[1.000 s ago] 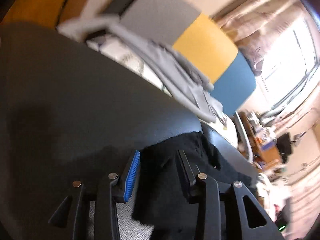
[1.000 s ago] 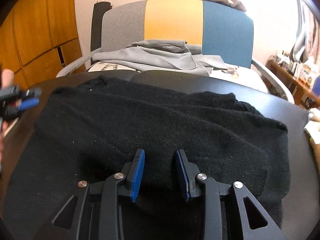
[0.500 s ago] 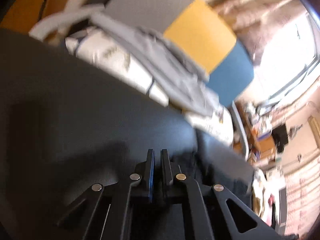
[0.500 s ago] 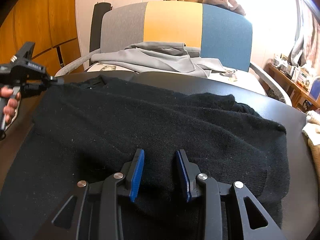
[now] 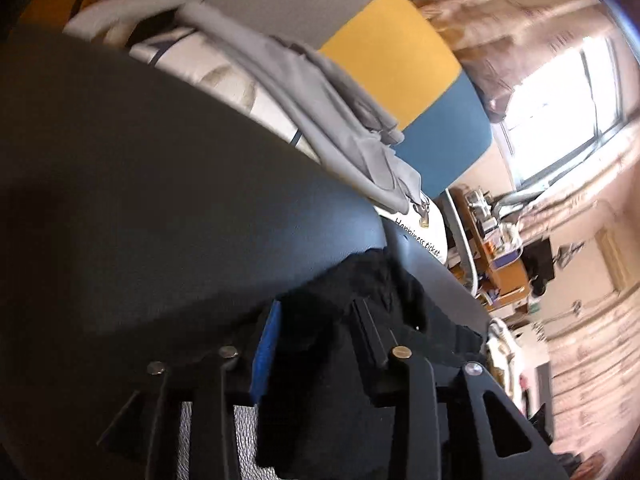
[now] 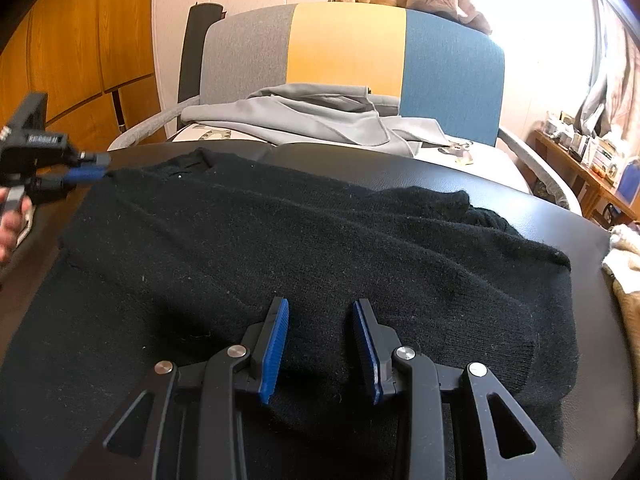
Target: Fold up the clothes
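Working at the far left corner of the black knitted sweater (image 6: 320,248) spread across the dark round table (image 6: 460,172), my left gripper (image 5: 316,340) stood spread wide with cloth bunched between its fingers, not pinched. My right gripper (image 6: 320,340) hovered over the near hem, parted, holding nothing. I judged both needed to close before any fold.

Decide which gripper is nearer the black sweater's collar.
Left. The left gripper sits at the black sweater collar's corner; the right gripper hovers open over the near hem.
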The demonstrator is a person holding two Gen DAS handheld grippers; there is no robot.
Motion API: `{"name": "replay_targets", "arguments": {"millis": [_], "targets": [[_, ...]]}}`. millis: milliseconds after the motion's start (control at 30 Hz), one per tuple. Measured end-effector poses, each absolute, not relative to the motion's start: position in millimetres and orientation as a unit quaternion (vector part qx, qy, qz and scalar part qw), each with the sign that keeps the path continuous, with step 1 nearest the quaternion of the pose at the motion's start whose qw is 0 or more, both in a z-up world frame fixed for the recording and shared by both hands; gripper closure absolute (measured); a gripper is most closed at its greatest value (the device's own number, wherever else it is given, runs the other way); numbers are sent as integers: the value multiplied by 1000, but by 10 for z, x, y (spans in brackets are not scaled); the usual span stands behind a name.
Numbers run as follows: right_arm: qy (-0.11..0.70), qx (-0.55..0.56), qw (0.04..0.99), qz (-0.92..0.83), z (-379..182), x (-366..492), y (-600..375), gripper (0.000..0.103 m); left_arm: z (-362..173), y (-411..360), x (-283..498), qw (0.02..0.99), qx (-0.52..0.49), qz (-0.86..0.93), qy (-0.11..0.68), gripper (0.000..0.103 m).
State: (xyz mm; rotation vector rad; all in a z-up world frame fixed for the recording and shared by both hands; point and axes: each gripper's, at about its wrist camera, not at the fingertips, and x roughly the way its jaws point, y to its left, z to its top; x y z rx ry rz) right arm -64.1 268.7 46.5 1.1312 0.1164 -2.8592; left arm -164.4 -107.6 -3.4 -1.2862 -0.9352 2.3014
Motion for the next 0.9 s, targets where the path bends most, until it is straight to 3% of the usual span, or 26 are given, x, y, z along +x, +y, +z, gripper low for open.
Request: {"name": "replay_targets", "arguments": {"millis": [167,233,267,300,500,533,600,700,900], "targets": [[38,367,32,-929,466,-643,2686,69,-111,-1063,-1722,174,-448,794,-371,62],[38,367,33,-929,464,-645,2692,69,-127,-1032,-1791,173,-454,791,-372,75],[38,367,33,-929,463,-647,2696,69,-109,-1000,-1838,173,-458,793,-362,93],[38,367,33,-929,462,-649,2700,69,-81,-970,-1862,168,-462,799,-346,99],[36,366,34,-929,463,-648,2711,68,382,-927,-1874,160,-408,861,-256,102],[35,366,35,-929,463,-650,2713,68,433,-942,-1876,162,-405,866,-246,99],[34,367,35,-929,464,-649,2714,68,391,-1008,-1891,172,-420,854,-253,76],[35,367,35,-929,466,-648,2704,68,236,-1079,-1875,175,-448,834,-270,60],[34,367,36,-929,471,-654,2711,68,-51,-1139,-1761,157,-493,808,-283,55]]}}
